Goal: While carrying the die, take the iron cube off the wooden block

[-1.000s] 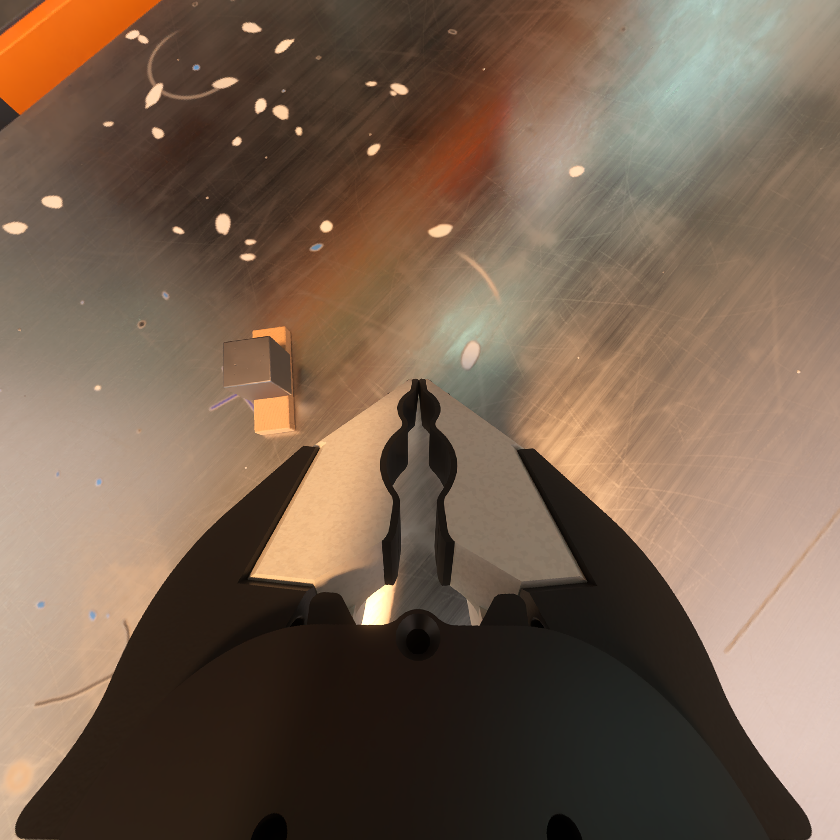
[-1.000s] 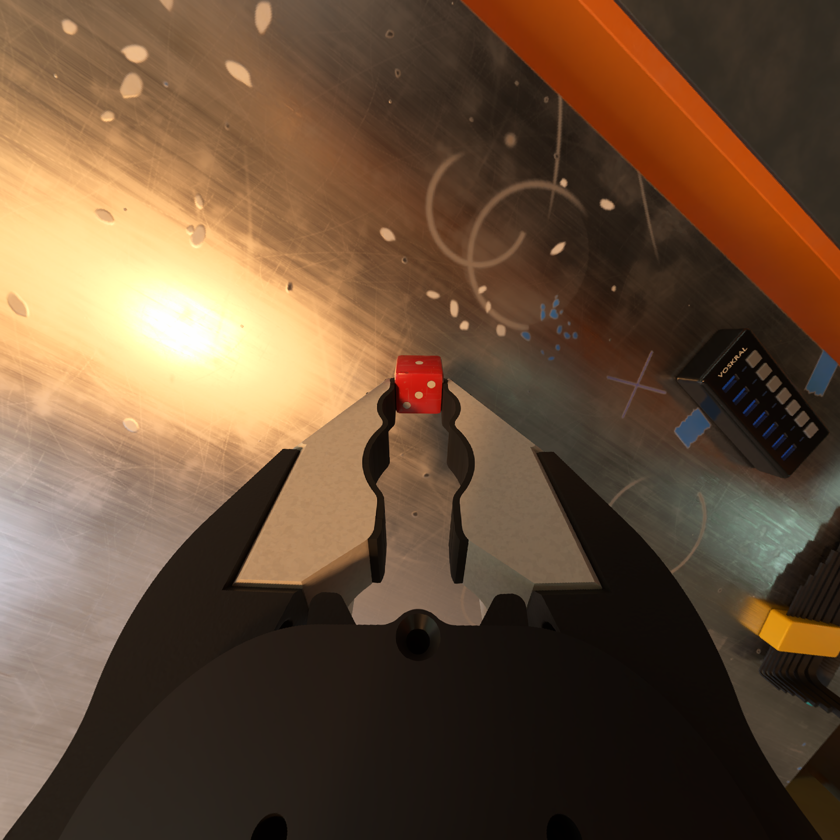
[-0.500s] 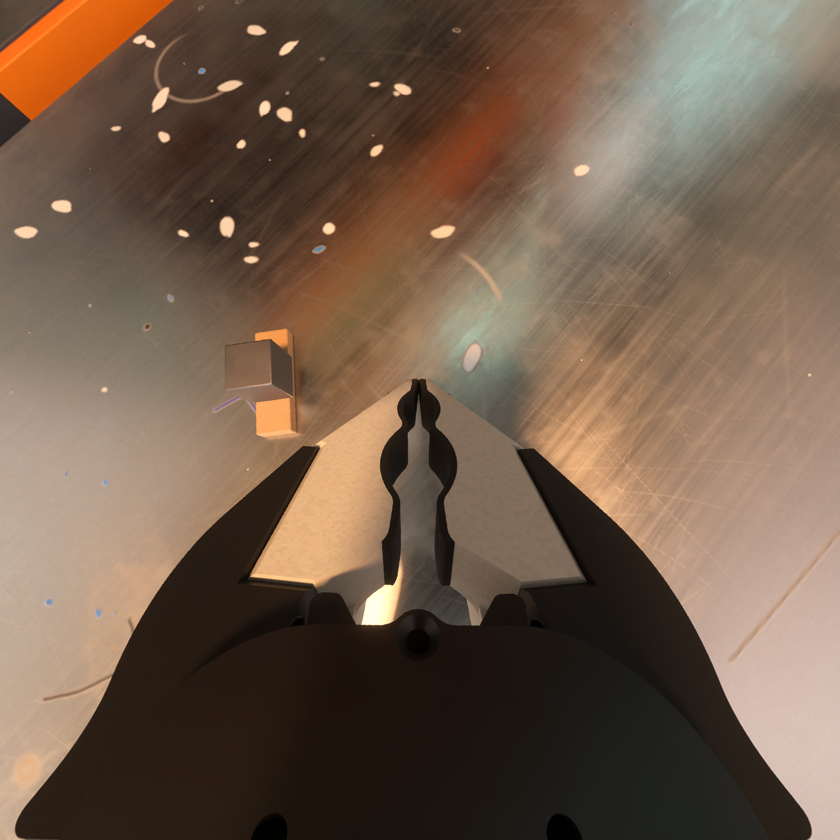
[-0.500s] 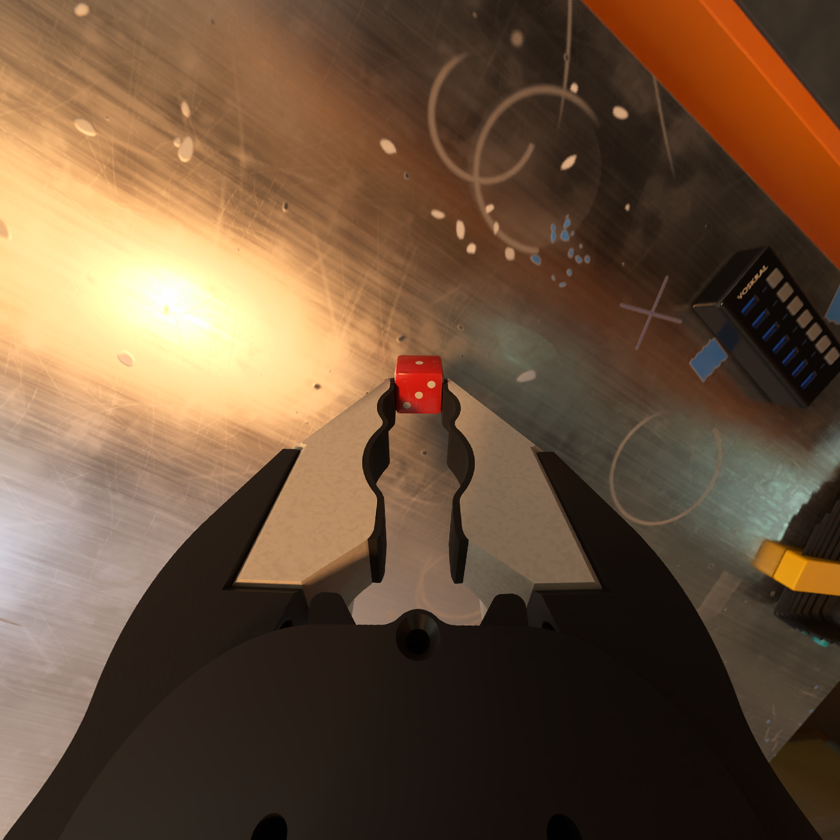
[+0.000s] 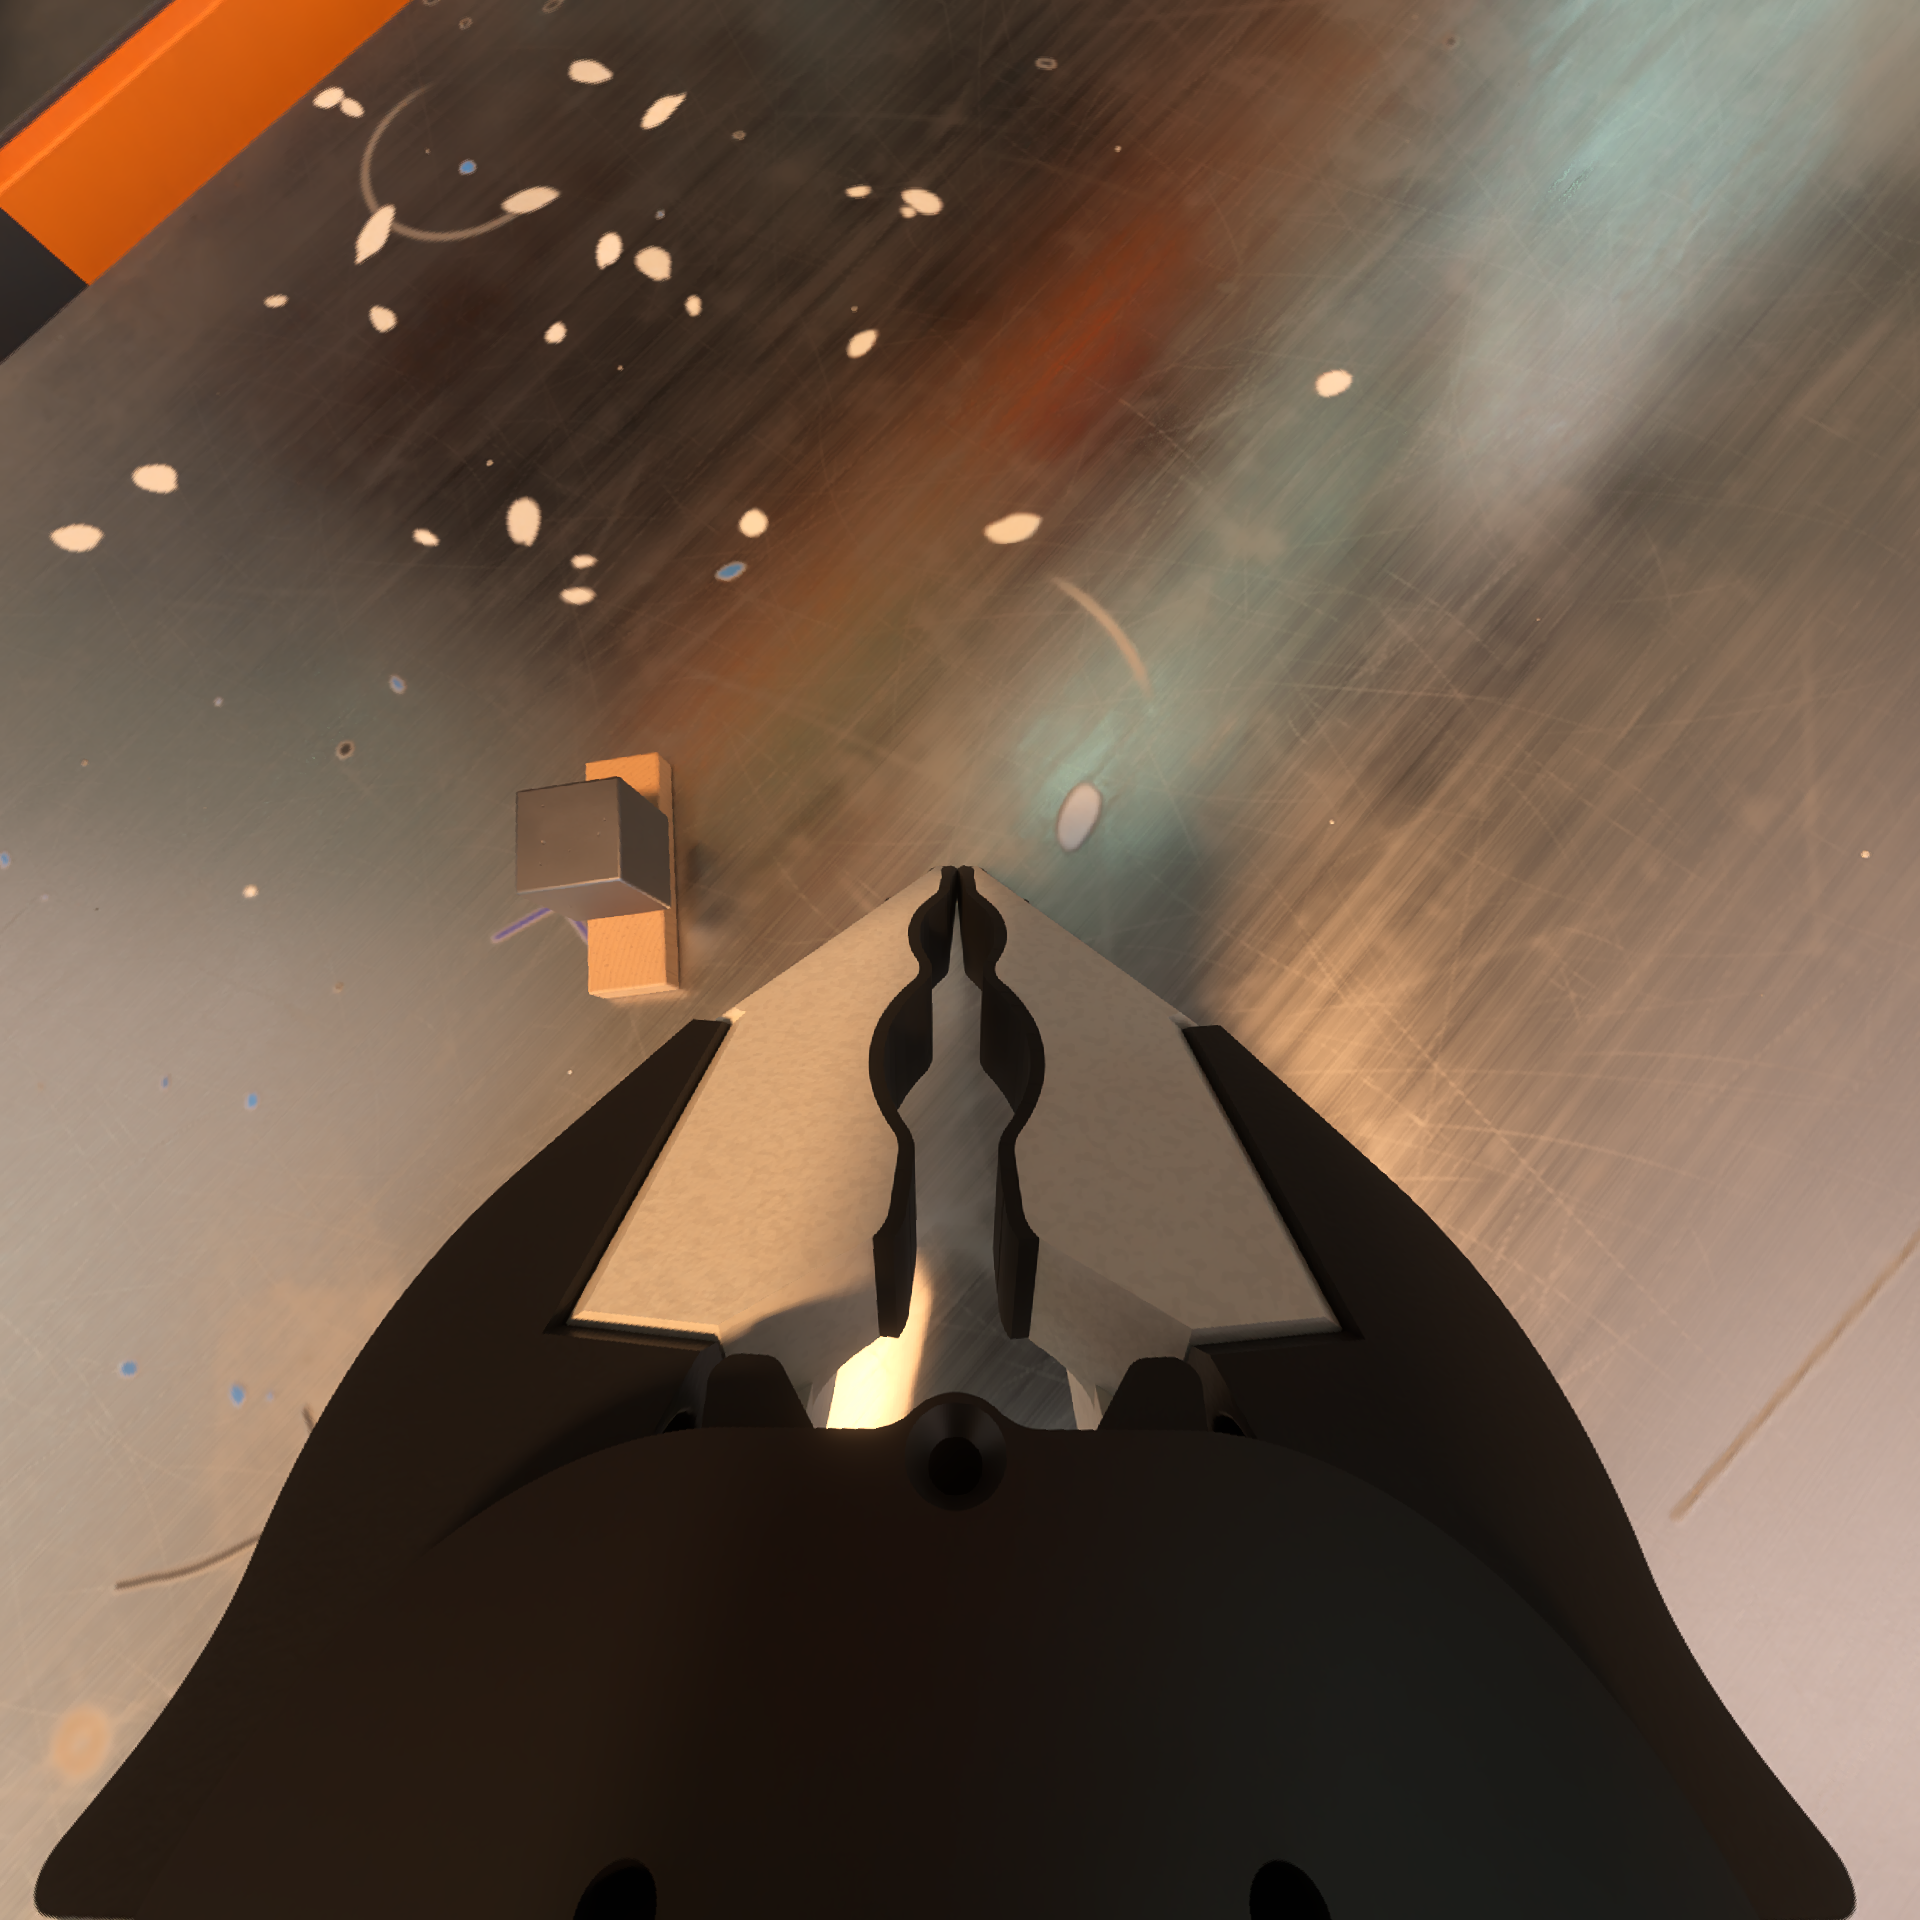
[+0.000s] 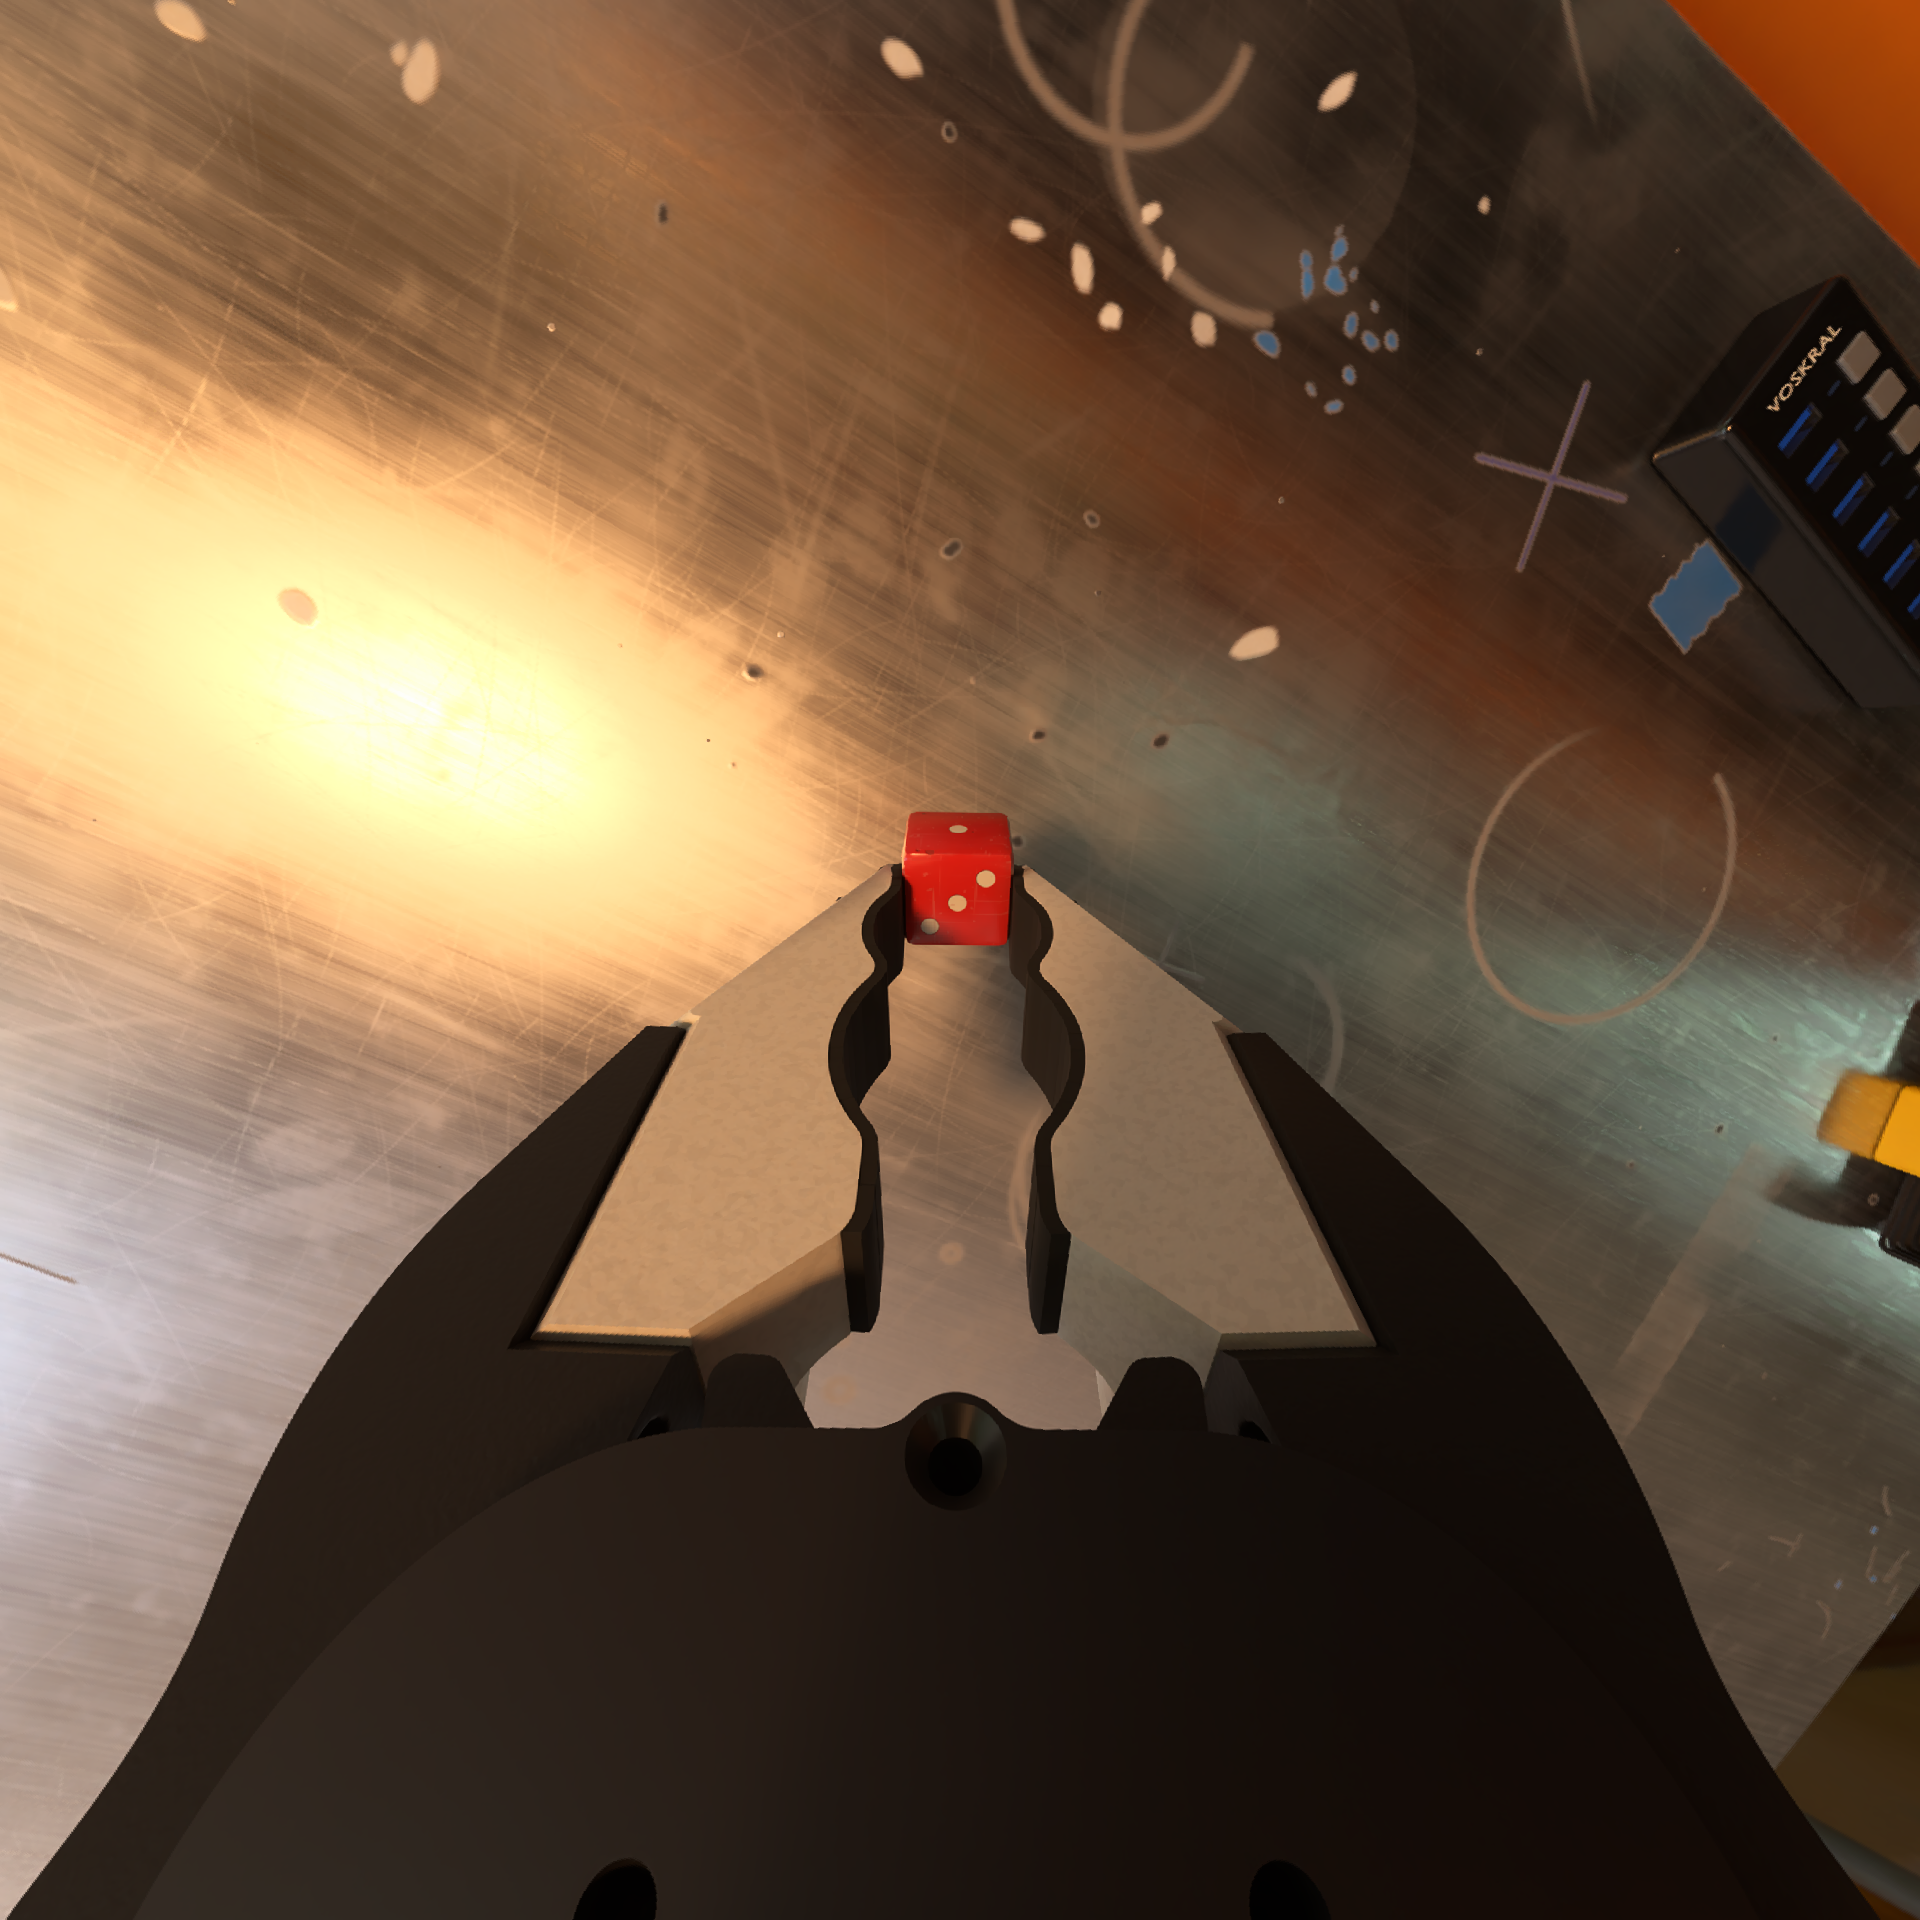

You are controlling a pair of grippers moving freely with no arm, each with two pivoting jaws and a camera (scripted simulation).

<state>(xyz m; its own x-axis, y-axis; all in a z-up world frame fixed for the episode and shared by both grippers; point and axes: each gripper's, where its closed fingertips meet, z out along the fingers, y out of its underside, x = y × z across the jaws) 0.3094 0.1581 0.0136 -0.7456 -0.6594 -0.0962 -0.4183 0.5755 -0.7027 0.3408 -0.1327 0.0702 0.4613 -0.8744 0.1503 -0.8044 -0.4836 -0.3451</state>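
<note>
In the left wrist view a grey iron cube [image 5: 587, 847] sits on a narrow tan wooden block [image 5: 632, 940] that lies flat on the scratched metal table. My left gripper [image 5: 957, 876] is shut and empty, above the table and to the right of the cube and block. In the right wrist view my right gripper [image 6: 957, 891] is shut on a red die [image 6: 957, 879] with white pips, held at the fingertips above the table. The cube and block do not show in the right wrist view.
An orange rail [image 5: 156, 135] runs along the table's far left edge in the left wrist view. In the right wrist view a black box with blue slots [image 6: 1829, 488] and a yellow and black object [image 6: 1870, 1132] lie at the right. Pale flecks and ring marks dot the table.
The right gripper has moved with the die, so the black box and ring marks slid up and right in its view. The left view has barely shifted; cube and block stay put.
</note>
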